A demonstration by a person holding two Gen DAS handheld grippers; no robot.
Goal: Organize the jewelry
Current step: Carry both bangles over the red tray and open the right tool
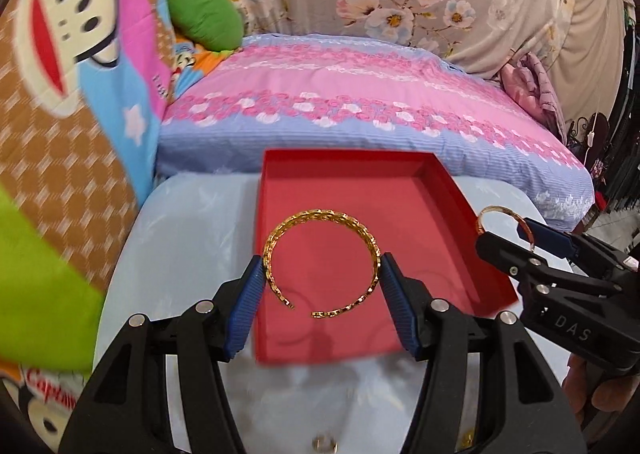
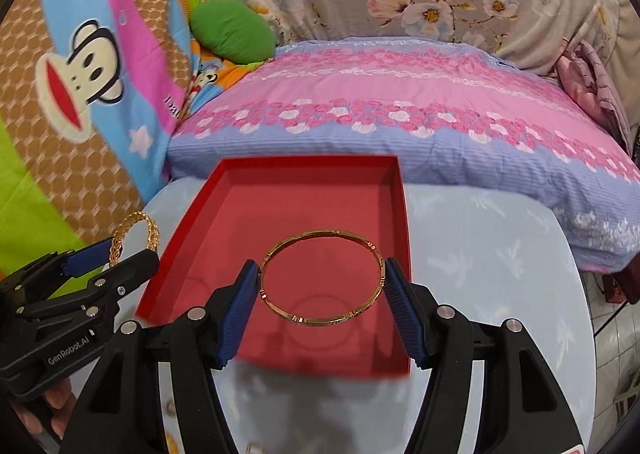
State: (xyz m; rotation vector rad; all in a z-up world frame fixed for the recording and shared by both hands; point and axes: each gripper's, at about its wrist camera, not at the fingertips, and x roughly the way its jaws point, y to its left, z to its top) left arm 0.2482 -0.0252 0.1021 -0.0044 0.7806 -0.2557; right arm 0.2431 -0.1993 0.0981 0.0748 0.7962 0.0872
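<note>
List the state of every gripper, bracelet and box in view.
Left gripper: shut on the braided open gold cuff, held above the box.
Right gripper: shut on the slim closed gold bangle, held above the box.
Red cardboard box: lidless, nothing inside.

Small gold pieces [image 1: 324,444] at the pale blue table's [image 1: 180,254] near edge are cut off and blurred. The red cardboard tray's [image 2: 192,214] near rim is smeared
</note>
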